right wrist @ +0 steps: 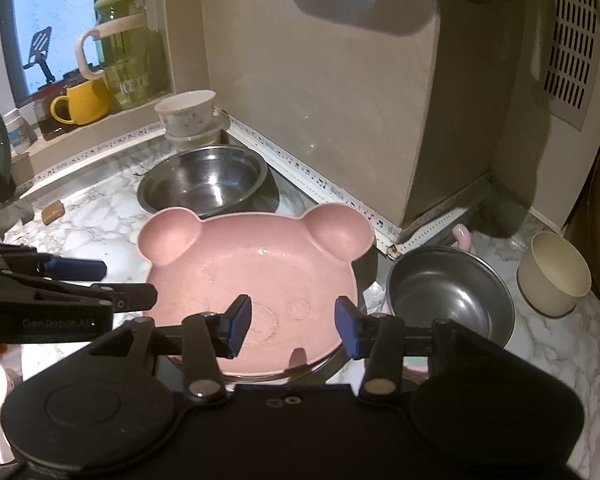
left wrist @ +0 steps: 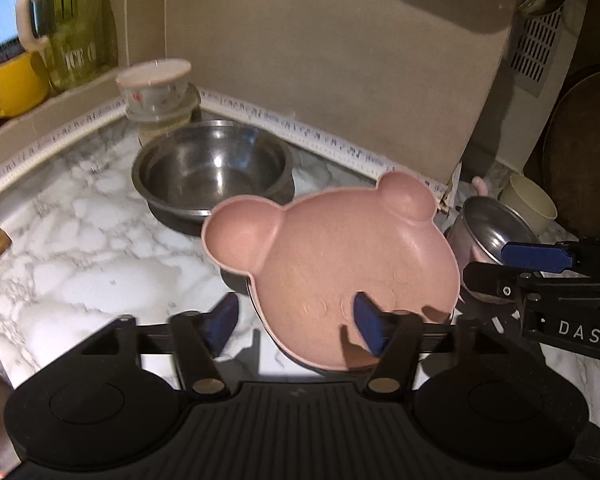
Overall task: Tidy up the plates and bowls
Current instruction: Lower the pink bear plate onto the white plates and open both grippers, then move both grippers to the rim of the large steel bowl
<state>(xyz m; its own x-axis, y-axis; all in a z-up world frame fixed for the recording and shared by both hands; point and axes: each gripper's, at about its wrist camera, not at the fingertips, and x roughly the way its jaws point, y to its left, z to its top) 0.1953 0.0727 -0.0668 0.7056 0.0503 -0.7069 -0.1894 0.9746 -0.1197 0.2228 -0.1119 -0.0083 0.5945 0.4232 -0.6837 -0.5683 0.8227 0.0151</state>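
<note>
Two grippers (left wrist: 296,326) (right wrist: 294,326) are hovering spread over the light, stiff pink bear plate (right wrist: 252,292); you are best pinching its thin near rim.

Materials and finishes, marble-look counter (right wrist: 100,216), glossy white with grey veins.

Bear-shaped plate (right wrist: 256,272) under right gripper (right wrist: 296,326) fingers: matt pink plastic, faintly speckled, smooth. Steel bowl (right wrist: 204,184) beyond the fingertips: polished metal, bright reflections. Smaller steel bowl (right wrist: 450,300) right of the fingers: duller brushed metal. Cream cup (right wrist: 554,276) further right: matt. Gripper pads (right wrist: 240,326): blue, matt, rubbery look; bodies black matt plastic. Yellow mug (right wrist: 82,102) far left: glossy glaze.
</note>
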